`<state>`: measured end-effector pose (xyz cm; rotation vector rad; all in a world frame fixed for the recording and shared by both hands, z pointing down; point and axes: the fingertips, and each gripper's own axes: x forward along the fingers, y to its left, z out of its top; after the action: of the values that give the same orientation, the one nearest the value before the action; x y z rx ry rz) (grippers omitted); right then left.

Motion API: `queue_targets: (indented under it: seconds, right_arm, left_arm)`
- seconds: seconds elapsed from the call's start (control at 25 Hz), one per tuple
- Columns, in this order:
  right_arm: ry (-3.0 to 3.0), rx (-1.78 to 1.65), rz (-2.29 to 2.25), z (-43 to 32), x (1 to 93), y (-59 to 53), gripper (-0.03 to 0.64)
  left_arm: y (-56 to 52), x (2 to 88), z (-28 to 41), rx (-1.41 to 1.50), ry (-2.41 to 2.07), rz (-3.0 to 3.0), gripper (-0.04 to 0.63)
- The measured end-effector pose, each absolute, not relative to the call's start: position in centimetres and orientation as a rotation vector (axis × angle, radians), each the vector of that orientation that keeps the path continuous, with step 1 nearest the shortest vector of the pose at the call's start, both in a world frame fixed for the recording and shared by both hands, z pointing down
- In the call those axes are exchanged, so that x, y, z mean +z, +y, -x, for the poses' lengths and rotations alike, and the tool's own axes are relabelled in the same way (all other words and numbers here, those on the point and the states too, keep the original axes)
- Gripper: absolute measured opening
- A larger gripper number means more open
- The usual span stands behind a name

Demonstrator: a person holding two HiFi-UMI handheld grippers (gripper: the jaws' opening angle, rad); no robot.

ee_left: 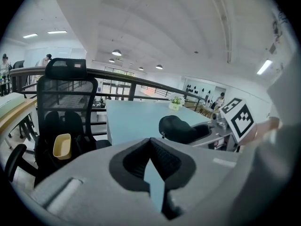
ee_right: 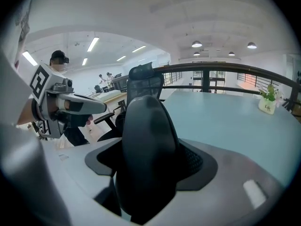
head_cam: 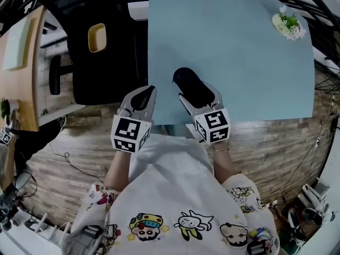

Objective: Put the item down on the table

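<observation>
A black rounded oblong item (head_cam: 191, 85) sits between the jaws of my right gripper (head_cam: 198, 92), which is shut on it just above the near edge of the light blue table (head_cam: 239, 57). In the right gripper view the item (ee_right: 146, 149) fills the space between the grey jaws and hides the gap. My left gripper (head_cam: 140, 98) hovers beside it at the table's near left corner, its dark pads (ee_left: 134, 161) almost together with nothing between them. The left gripper view shows the item (ee_left: 178, 128) to the right, off the tabletop (ee_left: 136, 119).
A small potted plant (head_cam: 288, 24) stands at the table's far right. A black office chair (head_cam: 101, 47) with a yellow cup (head_cam: 97, 37) is left of the table, and a wooden desk (head_cam: 18, 62) lies further left. The floor below is wood planks.
</observation>
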<state>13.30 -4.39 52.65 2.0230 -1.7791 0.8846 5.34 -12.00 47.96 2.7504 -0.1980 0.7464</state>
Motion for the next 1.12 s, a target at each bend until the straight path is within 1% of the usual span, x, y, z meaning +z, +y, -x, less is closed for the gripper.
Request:
queue_targets:
  seconds: [0.52, 1.12]
  right_arm:
    - [-1.782, 1.002, -1.912, -12.8, 58.3, -6.2, 0.351]
    - [-1.74, 1.07, -1.844, -13.4, 61.3, -8.3, 0.353]
  left_arm:
    - [-11.6, 50.9, -4.9, 0.779, -0.202, -2.708, -0.002]
    - [-13.1, 51.5, -4.4, 0.788, -0.241, -2.692, -0.002]
